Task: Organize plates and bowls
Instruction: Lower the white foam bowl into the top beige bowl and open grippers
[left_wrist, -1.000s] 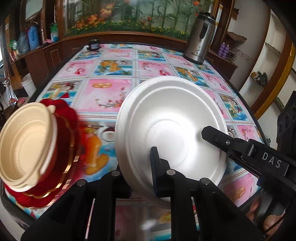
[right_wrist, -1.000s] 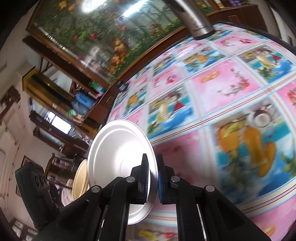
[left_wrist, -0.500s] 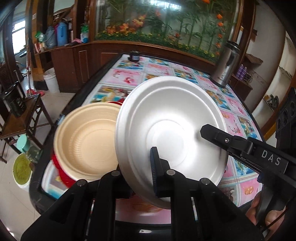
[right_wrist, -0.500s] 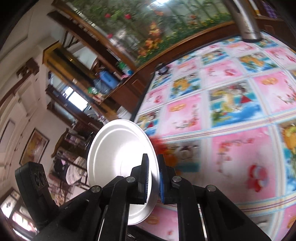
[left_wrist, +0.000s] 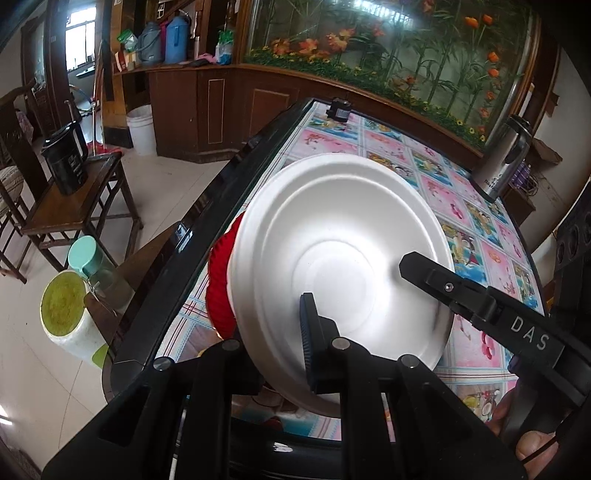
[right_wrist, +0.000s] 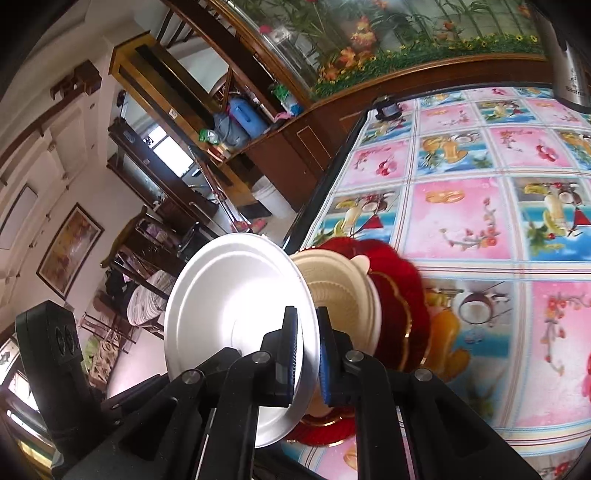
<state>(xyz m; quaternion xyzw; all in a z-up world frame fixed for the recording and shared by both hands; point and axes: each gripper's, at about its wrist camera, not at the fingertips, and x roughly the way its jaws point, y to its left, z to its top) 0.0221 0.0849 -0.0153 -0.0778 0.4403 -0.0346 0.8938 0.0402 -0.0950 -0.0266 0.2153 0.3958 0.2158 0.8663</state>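
The letters "DAS" stand in white on the black arm of the right claw (left_wrist: 424, 267), seen from the left wrist. The steel thermos (left_wrist: 504, 162) at the far end of the bench bears dark lettering low on its body, too small to read. A black jug (left_wrist: 66, 162) on the side chair carries a pale label, also unreadable.
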